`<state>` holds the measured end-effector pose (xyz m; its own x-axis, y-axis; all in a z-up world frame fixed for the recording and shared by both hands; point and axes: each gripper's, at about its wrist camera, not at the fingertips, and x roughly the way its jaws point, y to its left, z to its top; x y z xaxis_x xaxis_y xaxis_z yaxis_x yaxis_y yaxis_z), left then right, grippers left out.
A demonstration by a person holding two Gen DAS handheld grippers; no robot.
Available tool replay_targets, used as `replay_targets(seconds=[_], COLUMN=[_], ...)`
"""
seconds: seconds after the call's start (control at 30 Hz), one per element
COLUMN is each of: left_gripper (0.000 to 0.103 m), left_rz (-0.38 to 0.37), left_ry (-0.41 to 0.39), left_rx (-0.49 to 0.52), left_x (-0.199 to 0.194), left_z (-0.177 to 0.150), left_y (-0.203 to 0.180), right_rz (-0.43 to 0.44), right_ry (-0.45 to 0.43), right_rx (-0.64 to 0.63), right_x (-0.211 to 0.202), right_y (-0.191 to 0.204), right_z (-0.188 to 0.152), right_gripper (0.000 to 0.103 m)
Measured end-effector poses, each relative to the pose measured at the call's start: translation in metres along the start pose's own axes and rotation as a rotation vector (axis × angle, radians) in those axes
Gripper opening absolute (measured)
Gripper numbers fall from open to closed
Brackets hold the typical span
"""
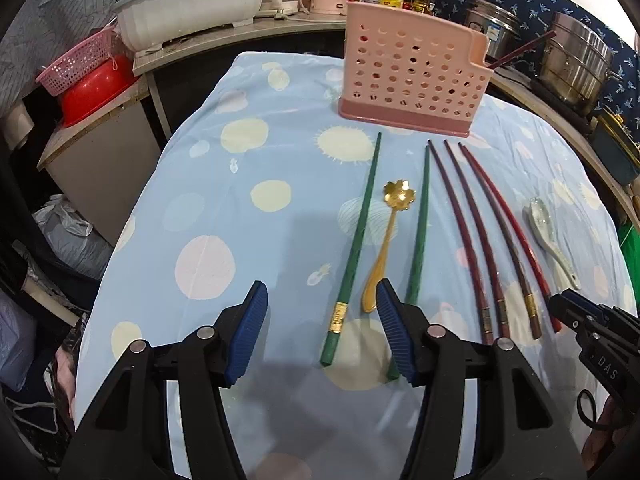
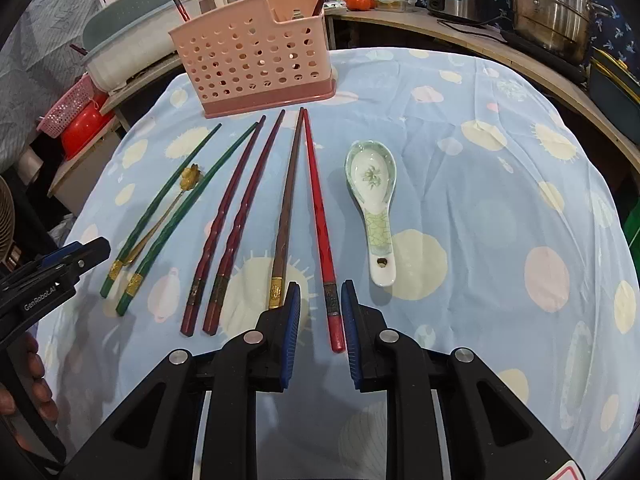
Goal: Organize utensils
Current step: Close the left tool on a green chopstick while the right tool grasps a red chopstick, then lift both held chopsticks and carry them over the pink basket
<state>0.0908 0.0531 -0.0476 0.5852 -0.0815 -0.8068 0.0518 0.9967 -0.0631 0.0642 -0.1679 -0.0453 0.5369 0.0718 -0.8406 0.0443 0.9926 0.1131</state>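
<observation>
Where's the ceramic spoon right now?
The ceramic spoon lies flat on the tablecloth, bowl up, just right of the red chopstick in the right wrist view, rightmost of the laid-out utensils.

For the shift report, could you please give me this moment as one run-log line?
left gripper: open above green chopstick | right gripper: open around red chopstick, no grip | pink utensil basket: awaiting

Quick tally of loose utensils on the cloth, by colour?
Green chopsticks: 2
Dark red chopsticks: 2
Brown chopstick: 1
Bright red chopstick: 1
Gold spoon: 1
White spoon: 1
Total: 8
</observation>
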Motion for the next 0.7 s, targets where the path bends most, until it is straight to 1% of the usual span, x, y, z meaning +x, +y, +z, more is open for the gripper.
replay_targets(seconds=[0.17, 0.27, 0.37, 0.57, 0.63, 0.67, 0.7], left_gripper=[0.050, 0.043, 0.033, 0.031, 0.028, 0.024, 0.018], left_rz=[-0.009, -0.019, -0.019, -0.017, -0.015, -0.015, -0.016], left_ry=[0.011, 0.029, 0.048, 0.037, 0.035, 0.034, 0.034], left_rx=[0.024, 0.036, 0.033, 0.032, 0.040, 0.046, 0.050], left_x=[0.004, 0.008, 0.014, 0.014, 0.015, 0.016, 0.016], left_z=[-0.006, -0.011, -0.017, -0.018, -0.018, -0.018, -0.017], left_y=[-0.001, -0.001, 0.001, 0.002, 0.001, -0.001, -0.002], right_rz=[-0.009, -0.012, -0.020, -0.024, -0.025, -0.025, -0.025], right_ry=[0.016, 0.012, 0.010, 0.005, 0.004, 0.004, 0.004], right_rx=[0.004, 0.003, -0.005, -0.012, -0.013, -0.014, -0.016], right_x=[0.011, 0.012, 0.013, 0.013, 0.012, 0.012, 0.012], right_y=[-0.002, -0.003, -0.002, -0.002, -0.001, -0.001, -0.001], right_z=[0.000, 0.000, 0.000, -0.002, -0.002, -0.002, -0.002], right_gripper=[0.014, 0.012, 0.010, 0.009, 0.008, 0.008, 0.008])
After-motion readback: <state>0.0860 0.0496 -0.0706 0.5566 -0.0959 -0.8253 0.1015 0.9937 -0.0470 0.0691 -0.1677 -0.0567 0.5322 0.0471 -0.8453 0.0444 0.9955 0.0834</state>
